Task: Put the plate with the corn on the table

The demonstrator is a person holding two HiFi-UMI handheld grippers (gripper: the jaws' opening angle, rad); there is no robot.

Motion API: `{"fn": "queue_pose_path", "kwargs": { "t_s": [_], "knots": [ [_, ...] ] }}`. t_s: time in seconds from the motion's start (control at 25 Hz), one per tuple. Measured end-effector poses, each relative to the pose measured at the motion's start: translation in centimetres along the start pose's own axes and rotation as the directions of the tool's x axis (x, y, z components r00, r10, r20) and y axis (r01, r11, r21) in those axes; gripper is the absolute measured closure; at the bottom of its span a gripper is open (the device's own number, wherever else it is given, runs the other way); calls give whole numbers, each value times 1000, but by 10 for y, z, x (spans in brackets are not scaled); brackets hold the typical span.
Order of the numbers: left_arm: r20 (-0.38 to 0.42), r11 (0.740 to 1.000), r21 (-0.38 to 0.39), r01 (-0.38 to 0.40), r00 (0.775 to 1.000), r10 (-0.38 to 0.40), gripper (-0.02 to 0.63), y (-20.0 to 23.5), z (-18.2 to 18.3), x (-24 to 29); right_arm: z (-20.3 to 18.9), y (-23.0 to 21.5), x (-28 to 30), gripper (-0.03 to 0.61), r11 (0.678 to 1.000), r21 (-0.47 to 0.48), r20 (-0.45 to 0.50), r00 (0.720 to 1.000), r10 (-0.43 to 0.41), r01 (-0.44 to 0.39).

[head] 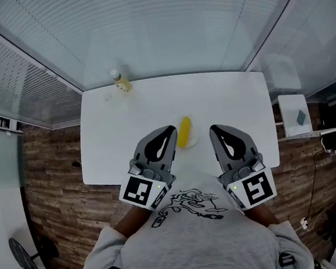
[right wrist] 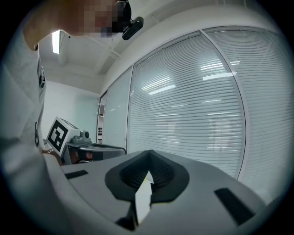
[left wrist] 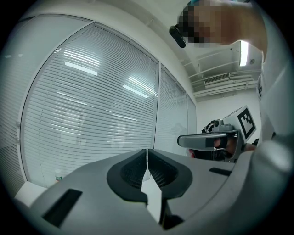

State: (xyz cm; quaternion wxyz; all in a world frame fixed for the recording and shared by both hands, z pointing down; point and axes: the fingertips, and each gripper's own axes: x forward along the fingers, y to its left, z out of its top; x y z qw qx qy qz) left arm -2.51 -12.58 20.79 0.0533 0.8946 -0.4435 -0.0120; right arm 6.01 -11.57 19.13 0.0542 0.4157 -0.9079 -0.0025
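A yellow corn cob [head: 183, 131] lies on a small white plate [head: 194, 139] near the front middle of the white table [head: 229, 95]. My left gripper [head: 170, 128] is shut and empty, just left of the corn. To the corn's right is my right gripper [head: 213, 128], likewise shut with nothing in it. Both are held level above the table's front edge. In the left gripper view the jaws of the left gripper [left wrist: 147, 151] meet, and the right gripper's [left wrist: 209, 140] side shows beyond them. The right gripper view shows the right gripper [right wrist: 149, 153] closed, with the left gripper's [right wrist: 87, 149] side in sight.
A small bottle of yellow liquid [head: 120, 82] stands at the table's back left corner. A white side stand [head: 295, 113] sits to the table's right. Windows with blinds [head: 163, 25] run behind the table. Brick-patterned floor [head: 55, 189] surrounds it.
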Motion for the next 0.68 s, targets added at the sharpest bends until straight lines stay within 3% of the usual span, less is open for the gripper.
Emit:
{"fn": "queue_pose_path", "kwargs": {
  "t_s": [0.68],
  "knots": [
    [-6,1000,1,-1,1000,1,589,-3,1,2,0,-4,-1,575,1000,17,7,1000,1,-1]
  ]
}}
